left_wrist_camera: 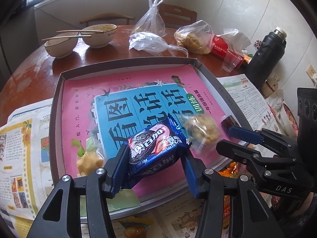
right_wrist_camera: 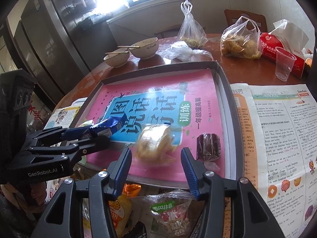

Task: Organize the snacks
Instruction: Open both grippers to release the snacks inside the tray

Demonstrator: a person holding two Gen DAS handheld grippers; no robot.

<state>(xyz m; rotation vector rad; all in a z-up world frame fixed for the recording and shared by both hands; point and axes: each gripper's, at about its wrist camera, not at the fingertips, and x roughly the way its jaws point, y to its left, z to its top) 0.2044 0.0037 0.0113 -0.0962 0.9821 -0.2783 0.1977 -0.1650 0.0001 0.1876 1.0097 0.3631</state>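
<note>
Blue cookie packet (left_wrist_camera: 156,150): clamped between the two blue pads of the left tool (left_wrist_camera: 155,170), held over the near part of the tray, its long axis running away from the camera toward the book's title.
Wrapped pastry (right_wrist_camera: 153,144): blurred in both views, low over or on the pink book; whether it is at rest cannot be told. It lies straight ahead of the right tool (right_wrist_camera: 156,170), just beyond the fingertips.
Right tool: spread wide, gripping nothing, its gap lined up with the pastry, so the right side looks the nearer for that piece.
Brown wrapped cake (right_wrist_camera: 208,144): lying on the book, just right of the pastry.
Yellow candy (left_wrist_camera: 90,160): at the tray's near left corner, beside the left tool.
Tray (left_wrist_camera: 57,91): a shallow grey box lined with the pink book (left_wrist_camera: 83,91), resting on newspaper (right_wrist_camera: 277,130) over the round wooden surface (left_wrist_camera: 35,73).
Unsorted snacks (right_wrist_camera: 170,212): bagged packets still outside the tray, under the right tool.
Background: two bowls (left_wrist_camera: 99,35) with chopsticks, plastic bags, a clear cup.
</note>
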